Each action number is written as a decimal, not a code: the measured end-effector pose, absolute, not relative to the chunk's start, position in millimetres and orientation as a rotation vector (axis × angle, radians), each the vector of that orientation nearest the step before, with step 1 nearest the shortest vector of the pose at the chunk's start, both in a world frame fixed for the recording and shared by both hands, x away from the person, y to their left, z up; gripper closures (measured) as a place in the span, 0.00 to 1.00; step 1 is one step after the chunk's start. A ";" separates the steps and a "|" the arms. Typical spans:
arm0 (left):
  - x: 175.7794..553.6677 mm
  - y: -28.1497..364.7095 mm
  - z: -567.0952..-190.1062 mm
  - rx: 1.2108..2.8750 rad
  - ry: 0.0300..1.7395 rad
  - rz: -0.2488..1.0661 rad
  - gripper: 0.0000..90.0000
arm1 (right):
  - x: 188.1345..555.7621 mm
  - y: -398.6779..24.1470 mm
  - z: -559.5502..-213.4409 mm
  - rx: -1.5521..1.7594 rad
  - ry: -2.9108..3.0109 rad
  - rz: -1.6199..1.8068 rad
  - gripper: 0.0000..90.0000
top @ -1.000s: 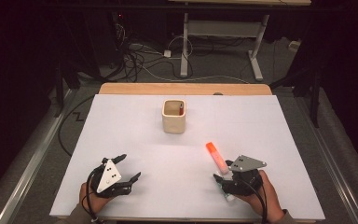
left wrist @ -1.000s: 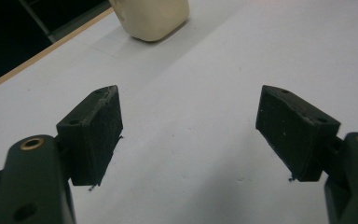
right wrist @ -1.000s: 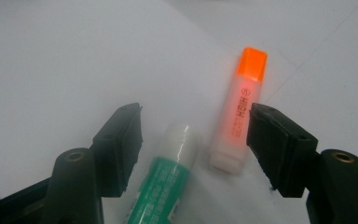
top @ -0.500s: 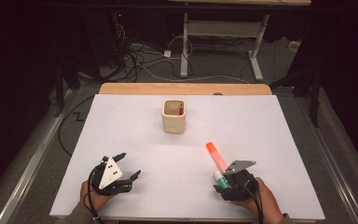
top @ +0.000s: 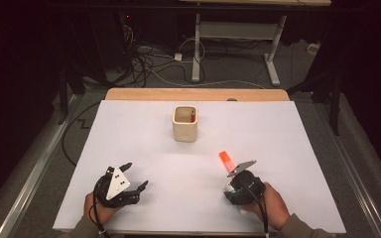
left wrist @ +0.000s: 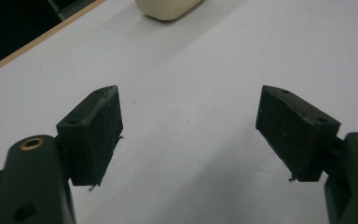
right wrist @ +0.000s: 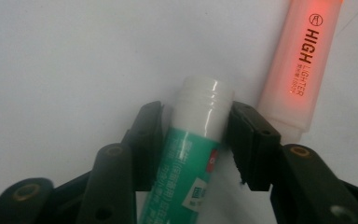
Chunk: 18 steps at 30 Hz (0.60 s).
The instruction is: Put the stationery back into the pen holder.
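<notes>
A green and white glue stick (right wrist: 193,149) lies on the white table sheet (top: 178,168), and the jaws of my right gripper (right wrist: 196,126) have just been closing on it; the pads now touch both its sides. An orange highlighter (right wrist: 303,60) lies just beside the right jaw. From above, the right gripper (top: 232,194) points down at the table near the front edge, with the highlighter (top: 225,159) just beyond it. My left gripper (top: 135,175) rests at the front left, wide open with nothing between its pads (left wrist: 98,126).
A cream square cup (top: 185,130) stands at the middle of the sheet, a red object (top: 192,117) inside it; its base also shows far ahead of the left gripper (left wrist: 168,8). A wooden table edge (top: 198,94) runs along the back. Cables and a desk frame lie beyond.
My right hand has shifted a little left and tipped down beside the highlighter, and its jaws have narrowed. The left hand, the cup and the highlighter have stayed put.
</notes>
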<state>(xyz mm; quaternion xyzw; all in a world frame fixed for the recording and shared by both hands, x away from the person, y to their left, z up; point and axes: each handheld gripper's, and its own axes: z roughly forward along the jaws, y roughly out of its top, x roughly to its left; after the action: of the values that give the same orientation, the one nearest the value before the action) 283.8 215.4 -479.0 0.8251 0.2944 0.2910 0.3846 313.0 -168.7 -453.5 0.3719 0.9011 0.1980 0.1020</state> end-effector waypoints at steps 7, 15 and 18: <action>285.2 213.8 -480.3 2.117 0.751 0.731 0.24 | 307.2 -166.3 -454.1 1.056 2.647 0.602 0.73; 284.9 213.9 -480.1 2.106 0.745 0.731 0.24 | 301.0 -170.9 -451.4 0.963 2.618 0.701 0.73; 284.3 213.8 -480.1 2.103 0.744 0.738 0.24 | 299.1 -176.9 -445.3 0.944 2.574 0.771 0.73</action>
<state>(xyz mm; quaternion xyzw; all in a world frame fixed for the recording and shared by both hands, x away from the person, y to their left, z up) 284.3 213.8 -480.1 0.8257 0.2922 0.2899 0.3858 299.1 -176.9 -445.3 0.3278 0.8941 0.2678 0.1465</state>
